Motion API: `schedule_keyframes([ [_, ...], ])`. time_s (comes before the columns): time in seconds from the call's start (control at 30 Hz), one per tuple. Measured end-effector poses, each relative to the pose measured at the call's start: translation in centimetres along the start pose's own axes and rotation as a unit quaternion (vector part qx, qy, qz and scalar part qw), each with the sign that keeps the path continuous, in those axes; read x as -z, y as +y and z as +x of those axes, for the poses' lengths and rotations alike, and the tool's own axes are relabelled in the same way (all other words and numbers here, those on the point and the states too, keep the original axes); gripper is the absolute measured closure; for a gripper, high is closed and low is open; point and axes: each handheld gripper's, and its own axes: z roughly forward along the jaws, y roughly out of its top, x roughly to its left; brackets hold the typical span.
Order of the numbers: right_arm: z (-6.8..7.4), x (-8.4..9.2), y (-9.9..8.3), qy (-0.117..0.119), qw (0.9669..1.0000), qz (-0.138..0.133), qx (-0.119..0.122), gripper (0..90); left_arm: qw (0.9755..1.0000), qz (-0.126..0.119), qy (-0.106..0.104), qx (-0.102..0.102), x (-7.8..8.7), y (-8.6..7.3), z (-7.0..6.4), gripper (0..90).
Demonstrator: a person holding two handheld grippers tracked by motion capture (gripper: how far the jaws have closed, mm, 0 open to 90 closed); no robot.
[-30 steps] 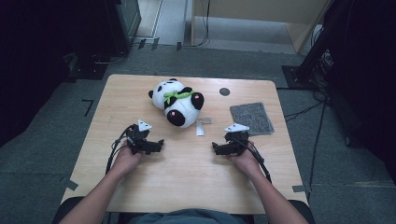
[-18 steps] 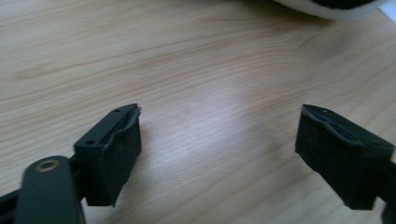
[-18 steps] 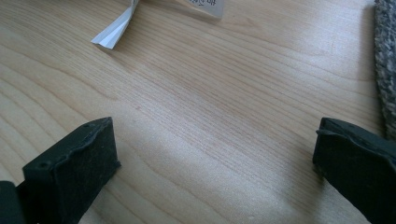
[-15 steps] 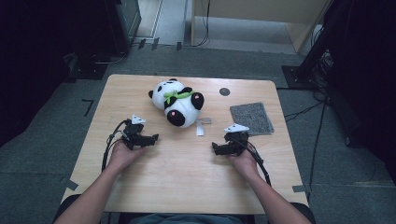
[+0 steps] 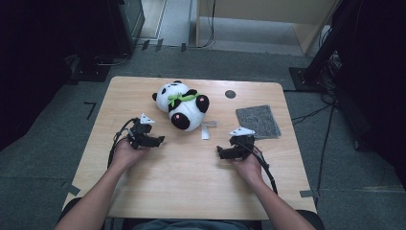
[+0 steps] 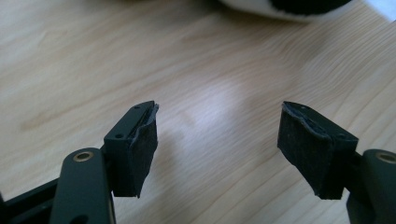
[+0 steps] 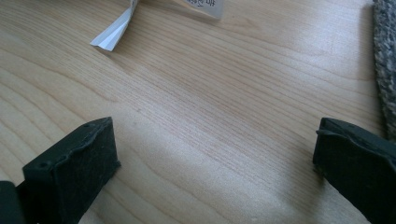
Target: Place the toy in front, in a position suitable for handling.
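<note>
A black-and-white panda plush (image 5: 184,106) with a green scarf lies at the far middle of the wooden table (image 5: 191,191); its edge shows in the left gripper view (image 6: 289,7). My left gripper (image 5: 160,140) hovers left of and nearer than the panda, jaws pointing right. Its jaws (image 6: 219,149) have just been closing, with bare wood between them. My right gripper (image 5: 221,153) rests low at the right front and points left. It stands open (image 7: 215,172) over bare wood.
A grey felt mat (image 5: 258,121) lies at the right (image 7: 385,56). A white paper tag (image 5: 207,129) lies beside the panda, just ahead of the right gripper (image 7: 116,30). A small black disc (image 5: 230,94) sits near the far edge. Dark floor surrounds the table.
The left gripper has lifted and shifted a little farther up the table towards the panda, and its jaws stand narrower. The right hand has kept still.
</note>
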Motion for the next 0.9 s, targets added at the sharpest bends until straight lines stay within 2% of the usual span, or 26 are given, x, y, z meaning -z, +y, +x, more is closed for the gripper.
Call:
schedule_keyframes([
  [0.03, 0.0, 0.0, 0.0, 0.0, 1.0, 0.0, 0.0, 0.0, 1.0, -0.003, -0.007, 0.002, 0.0, 0.2, 0.0, 29.6],
  [0.1, 0.0, 0.0, 0.0, 0.0, 1.0, 0.0, 0.0, 0.0, 0.9993, -0.003, -0.036, 0.014, 0.1, 0.6, 0.0, 29.6],
  [0.13, 0.0, 0.0, 0.0, 0.0, 1.0, 0.0, 0.0, 0.0, 0.9993, -0.003, -0.036, 0.014, 0.1, 0.6, 0.0, 29.2],
  [0.2, 0.0, 0.0, 0.0, 0.0, 1.0, 0.0, 0.0, 0.0, 0.9986, 0.002, -0.051, 0.013, 0.2, 1.0, 0.0, 28.4],
  [0.27, 0.0, 0.1, 0.0, 0.002, 1.0, -0.002, -0.001, 4.3, 0.9986, -0.005, -0.052, 0.008, 0.4, 1.7, 0.2, 26.8],
  [0.37, -0.1, 0.2, 0.1, 0.001, 1.0, -0.006, -0.001, 9.0, 0.9986, -0.013, -0.051, 0.004, 0.5, 2.3, 0.4, 29.8],
  [0.43, 0.0, 0.2, 0.2, 0.0, 0.9999, -0.01, -0.002, 14.4, 0.9986, -0.019, -0.049, -0.009, 0.7, 3.0, 0.5, 33.6],
  [0.63, 0.3, 0.3, 0.4, -0.003, 0.9999, -0.008, -0.006, 20.8, 0.998, -0.029, -0.054, -0.013, 1.1, 4.0, 1.0, 40.8],
  [0.77, 0.2, 0.5, 0.5, -0.001, 0.9999, -0.007, -0.011, 23.1, 0.9974, -0.035, -0.062, -0.011, 1.2, 4.7, 1.2, 42.6],
  [0.83, 0.2, 0.7, 0.6, 0.003, 0.9998, -0.009, -0.018, 24.9, 0.9969, -0.043, -0.064, -0.018, 1.4, 5.4, 1.2, 43.0],
  [0.9, 0.2, 0.9, 0.7, 0.003, 0.9998, -0.012, -0.015, 26.9, 0.9963, -0.048, -0.068, -0.02, 1.6, 5.8, 1.4, 43.7],
])
